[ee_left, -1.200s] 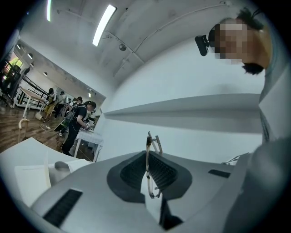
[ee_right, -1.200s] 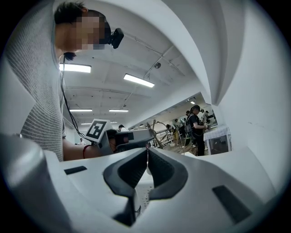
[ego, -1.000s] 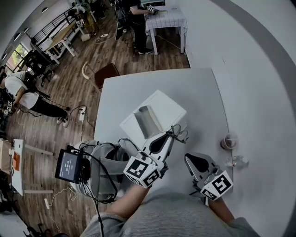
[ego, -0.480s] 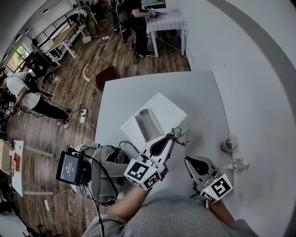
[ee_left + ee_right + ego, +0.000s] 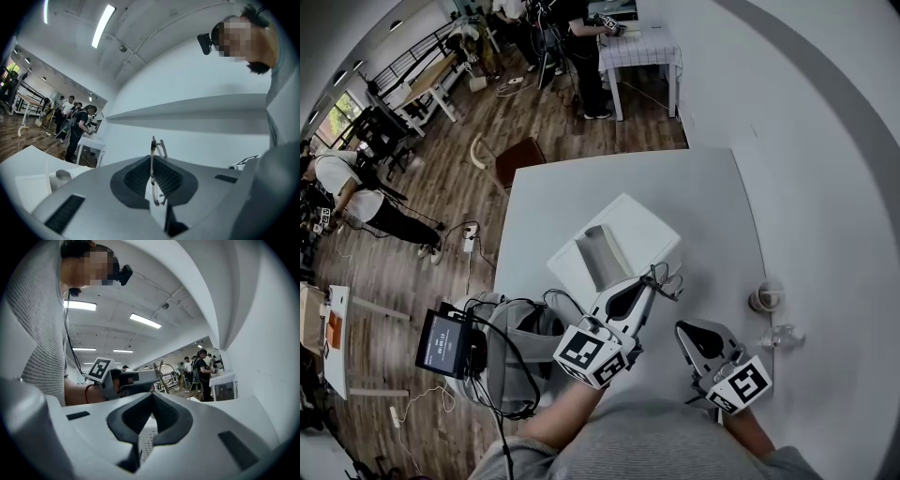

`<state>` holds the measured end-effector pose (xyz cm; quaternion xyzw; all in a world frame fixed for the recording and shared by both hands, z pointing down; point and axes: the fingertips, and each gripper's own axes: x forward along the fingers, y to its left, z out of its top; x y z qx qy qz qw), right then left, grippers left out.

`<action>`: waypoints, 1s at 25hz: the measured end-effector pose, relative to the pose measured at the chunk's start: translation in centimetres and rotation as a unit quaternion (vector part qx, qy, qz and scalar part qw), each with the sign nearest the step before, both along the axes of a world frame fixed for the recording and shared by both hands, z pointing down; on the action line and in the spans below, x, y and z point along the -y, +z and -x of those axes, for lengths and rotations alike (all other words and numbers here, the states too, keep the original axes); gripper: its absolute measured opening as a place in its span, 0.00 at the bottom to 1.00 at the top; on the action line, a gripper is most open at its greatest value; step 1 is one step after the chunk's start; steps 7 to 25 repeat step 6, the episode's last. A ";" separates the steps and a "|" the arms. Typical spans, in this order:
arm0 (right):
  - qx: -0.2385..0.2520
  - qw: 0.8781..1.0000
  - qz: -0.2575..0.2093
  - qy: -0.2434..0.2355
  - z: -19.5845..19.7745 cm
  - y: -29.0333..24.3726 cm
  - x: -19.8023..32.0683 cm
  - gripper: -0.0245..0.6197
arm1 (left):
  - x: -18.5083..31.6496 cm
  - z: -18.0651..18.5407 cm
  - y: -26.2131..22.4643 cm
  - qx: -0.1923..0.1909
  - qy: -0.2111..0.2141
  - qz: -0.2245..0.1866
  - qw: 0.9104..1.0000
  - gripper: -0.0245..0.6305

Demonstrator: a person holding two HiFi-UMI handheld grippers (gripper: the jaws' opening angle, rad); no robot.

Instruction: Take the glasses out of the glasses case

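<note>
The white glasses case (image 5: 630, 225) lies open on the white table (image 5: 703, 197), its grey inside facing up. It also shows at the left of the left gripper view as the case (image 5: 33, 180). My left gripper (image 5: 649, 284) hovers just right of the case, shut on the thin wire-framed glasses (image 5: 666, 278). In the left gripper view the glasses (image 5: 152, 173) stand edge-on between the pads, at the gripper (image 5: 152, 161). My right gripper (image 5: 684, 328) waits further right, near the table's front, shut with nothing held. Its tips meet in the right gripper view (image 5: 151, 397).
A small round object (image 5: 766, 296) and a clear one (image 5: 781, 335) sit near the table's right edge. Left of the table are a grey bag (image 5: 514, 349), cables and a small screen (image 5: 445, 342). A brown chair (image 5: 514, 155) stands at the far corner; people stand beyond.
</note>
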<state>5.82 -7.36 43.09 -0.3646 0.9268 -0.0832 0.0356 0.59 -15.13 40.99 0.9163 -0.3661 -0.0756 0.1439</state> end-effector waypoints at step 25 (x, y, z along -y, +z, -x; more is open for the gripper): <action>0.002 1.000 0.003 0.000 0.2 -0.1 -0.1 0.06 | 0.0 0.2 -0.1 -0.002 0.000 0.003 1.000 0.07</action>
